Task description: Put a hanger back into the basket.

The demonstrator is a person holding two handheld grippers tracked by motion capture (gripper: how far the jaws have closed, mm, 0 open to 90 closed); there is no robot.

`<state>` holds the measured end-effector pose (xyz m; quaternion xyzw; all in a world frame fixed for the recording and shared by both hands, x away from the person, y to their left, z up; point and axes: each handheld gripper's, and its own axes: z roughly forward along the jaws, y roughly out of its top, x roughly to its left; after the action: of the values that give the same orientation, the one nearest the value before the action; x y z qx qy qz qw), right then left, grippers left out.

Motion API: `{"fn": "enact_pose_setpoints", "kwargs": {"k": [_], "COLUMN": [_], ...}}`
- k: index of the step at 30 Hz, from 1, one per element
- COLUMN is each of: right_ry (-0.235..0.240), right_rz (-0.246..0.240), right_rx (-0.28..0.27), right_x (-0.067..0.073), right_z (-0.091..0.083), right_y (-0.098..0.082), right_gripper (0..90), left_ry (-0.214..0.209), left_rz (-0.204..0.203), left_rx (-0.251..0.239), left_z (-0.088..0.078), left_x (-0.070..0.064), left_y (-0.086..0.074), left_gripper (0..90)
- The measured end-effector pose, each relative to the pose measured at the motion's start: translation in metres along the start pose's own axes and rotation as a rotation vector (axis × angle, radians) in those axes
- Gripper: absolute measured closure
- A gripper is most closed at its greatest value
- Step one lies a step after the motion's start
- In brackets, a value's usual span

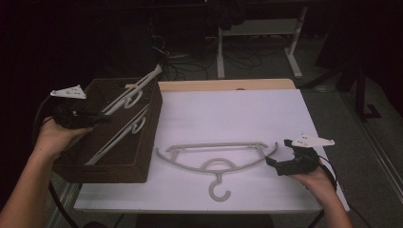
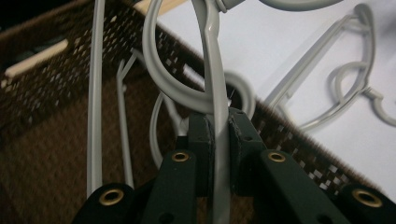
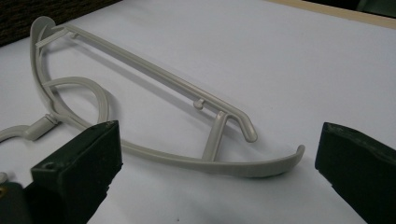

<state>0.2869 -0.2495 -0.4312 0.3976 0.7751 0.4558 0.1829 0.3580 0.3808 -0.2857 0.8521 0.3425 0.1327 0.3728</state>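
My left gripper (image 1: 105, 117) is shut on the arm of a grey plastic hanger (image 1: 135, 92), which slants up out of a brown woven basket (image 1: 142, 156) at the table's left. In the left gripper view the pads (image 2: 201, 135) pinch that hanger's arm (image 2: 215, 88) over the basket's inside (image 2: 51, 135). A second grey hanger (image 1: 119, 138) lies in the basket below it. A third hanger (image 1: 216, 159) lies flat on the white table, hook toward me. My right gripper (image 1: 278, 152) stands open at its right tip; that hanger end (image 3: 261, 165) sits between the wide jaws, untouched.
The white tabletop (image 1: 228, 114) has a wooden strip along its far edge (image 1: 228, 84). Beyond it are a dark floor with cables and a white desk frame (image 1: 221, 52). The basket overhangs the table's left edge.
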Motion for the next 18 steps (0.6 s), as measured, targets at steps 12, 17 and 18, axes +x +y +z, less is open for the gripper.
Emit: {"fn": "enact_pose_setpoints", "kwargs": {"k": [12,17,18], "right_ry": [-0.002,-0.003,-0.004], "right_rz": [-0.001,0.004,0.006], "right_rx": [0.004,0.003,0.003], "right_x": [0.000,-0.001,-0.001], "right_z": [0.001,0.000,0.001], "right_y": [0.000,0.000,-0.001], "right_gripper": [0.4,0.3,0.3], "left_ry": [-0.010,-0.033,-0.032], "left_rz": [-0.080,-0.084,-0.081], "left_rx": [0.019,0.032,0.031], "left_z": [0.007,0.011,0.011], "left_x": [0.017,0.017,0.017], "left_y": [-0.032,-0.037,-0.038], "left_gripper": [81.8,81.8,81.8]}}
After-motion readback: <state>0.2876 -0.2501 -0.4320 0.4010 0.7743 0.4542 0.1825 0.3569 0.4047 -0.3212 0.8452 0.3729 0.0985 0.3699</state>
